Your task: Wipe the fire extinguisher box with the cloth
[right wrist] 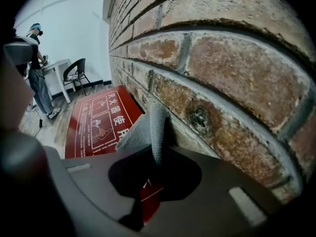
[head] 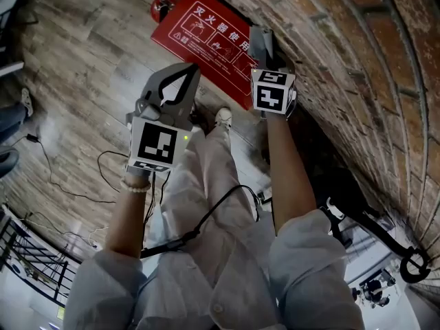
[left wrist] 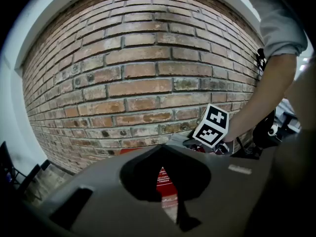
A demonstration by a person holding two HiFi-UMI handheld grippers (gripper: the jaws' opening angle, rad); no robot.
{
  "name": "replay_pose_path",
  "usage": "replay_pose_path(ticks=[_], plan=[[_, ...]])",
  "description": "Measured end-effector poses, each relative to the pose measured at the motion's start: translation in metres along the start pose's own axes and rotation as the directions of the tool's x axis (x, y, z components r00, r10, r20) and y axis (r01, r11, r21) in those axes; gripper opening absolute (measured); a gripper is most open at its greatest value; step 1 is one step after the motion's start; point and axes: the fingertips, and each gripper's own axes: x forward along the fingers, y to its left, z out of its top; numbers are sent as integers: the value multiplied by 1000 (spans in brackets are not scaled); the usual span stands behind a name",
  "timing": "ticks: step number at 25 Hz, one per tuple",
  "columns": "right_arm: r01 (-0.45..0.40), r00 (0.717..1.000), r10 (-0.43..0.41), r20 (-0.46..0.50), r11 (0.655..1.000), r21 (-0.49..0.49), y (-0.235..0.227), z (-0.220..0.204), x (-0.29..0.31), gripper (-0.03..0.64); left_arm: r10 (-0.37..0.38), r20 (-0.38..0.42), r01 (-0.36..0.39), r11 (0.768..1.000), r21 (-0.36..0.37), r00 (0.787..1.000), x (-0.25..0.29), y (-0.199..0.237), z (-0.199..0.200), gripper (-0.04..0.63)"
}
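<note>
Got the right tongs (head: 262, 43) pinching the grey cloth (right wrist: 150, 132), sitting over the wall-side edge of the red box (head: 206, 36) at top centre of the head view, tight against the brick wall (head: 344, 60). Got the left tongs (head: 189, 74) pressed together on nothing, just lower left. Probably best to flatten the cloth on the lid and drag long overlapping strokes, keeping off the rough bricks to avoid snagging. Worth minding the shoe (head: 222, 117) below the box and the cable (head: 69, 184) at left. Chair (right wrist: 76, 70) far off, no bother.
</note>
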Motion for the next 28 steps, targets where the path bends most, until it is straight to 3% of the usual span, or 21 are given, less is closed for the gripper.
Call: replay_pose_path(ticks=[28], plan=[[87,991,-81,-110,995,50,-44,-83,-37,18,-4,-2,4,1000,-9,1000,6,-4,0,-2]])
